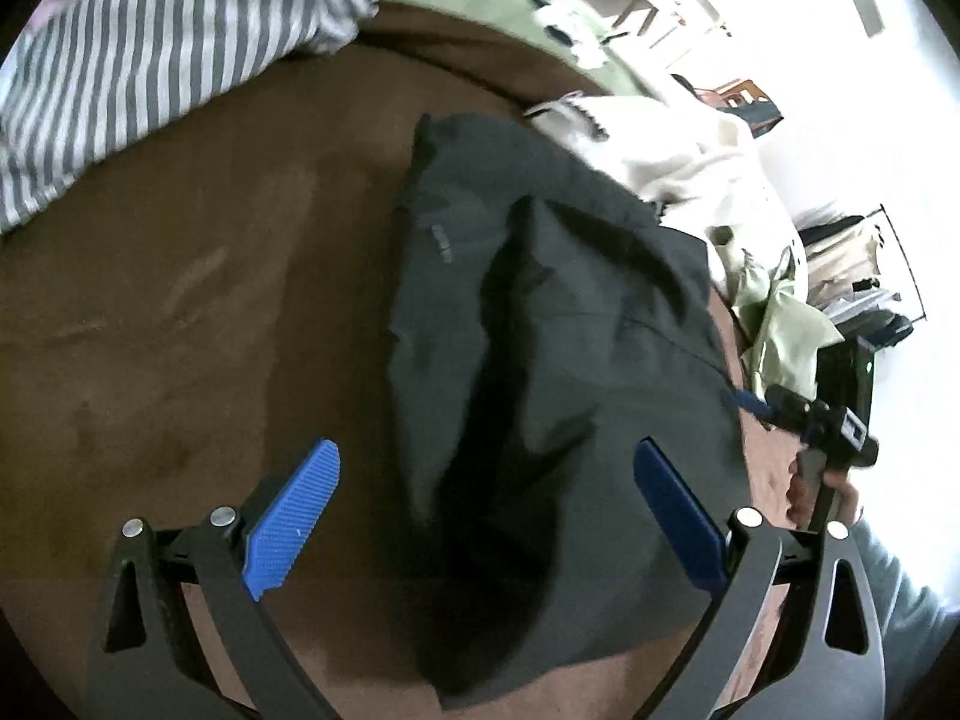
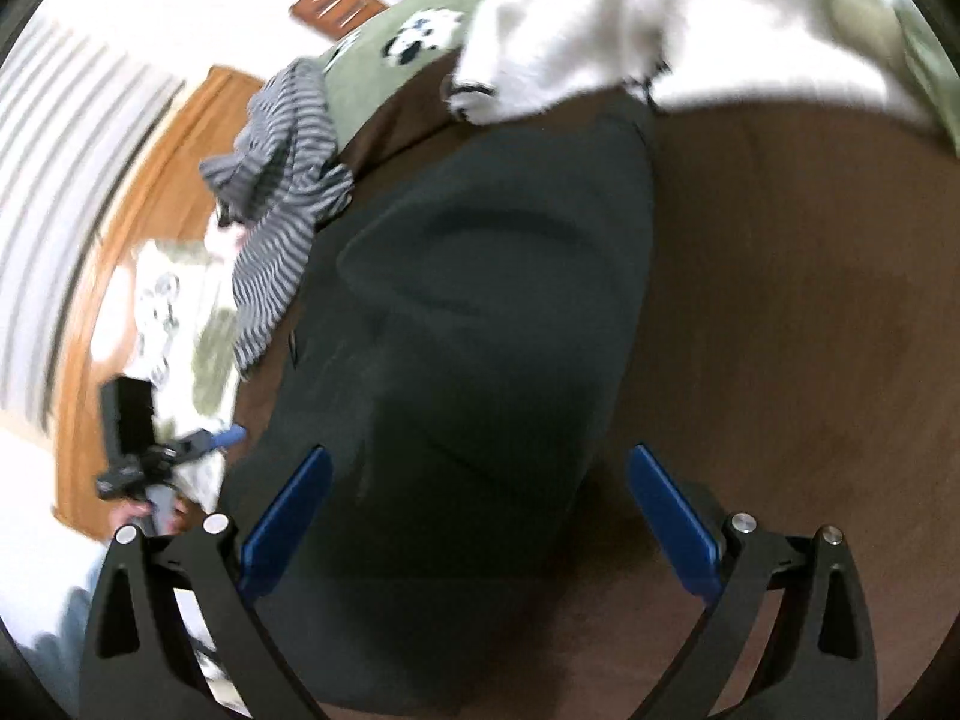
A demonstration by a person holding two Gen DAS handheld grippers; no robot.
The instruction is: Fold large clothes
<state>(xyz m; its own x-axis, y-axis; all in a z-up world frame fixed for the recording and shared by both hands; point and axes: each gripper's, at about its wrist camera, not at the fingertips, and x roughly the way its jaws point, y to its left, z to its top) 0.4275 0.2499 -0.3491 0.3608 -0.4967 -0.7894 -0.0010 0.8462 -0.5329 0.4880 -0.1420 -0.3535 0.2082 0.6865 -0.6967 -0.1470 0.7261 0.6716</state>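
A dark grey garment (image 1: 540, 360) lies loosely folded and rumpled on a brown cover (image 1: 180, 330). My left gripper (image 1: 486, 449) hovers open over its near end; both blue pads are wide apart and touch nothing. In the right wrist view the same garment (image 2: 480, 330) fills the middle. My right gripper (image 2: 480, 455) stands open above its near part, with nothing pinched. Each gripper shows in the other's view at the garment's side, held by a hand: the right one (image 1: 750, 403) and the left one (image 2: 231, 437).
A grey-and-white striped garment (image 1: 150, 72) (image 2: 282, 180) lies bunched at one side of the cover. A white garment (image 1: 678, 162) (image 2: 600, 18) is heaped beyond the dark one. Green panda-print bedding (image 2: 390, 60) lies past the cover's far edge, with wooden furniture (image 2: 180, 192) beside the bed.
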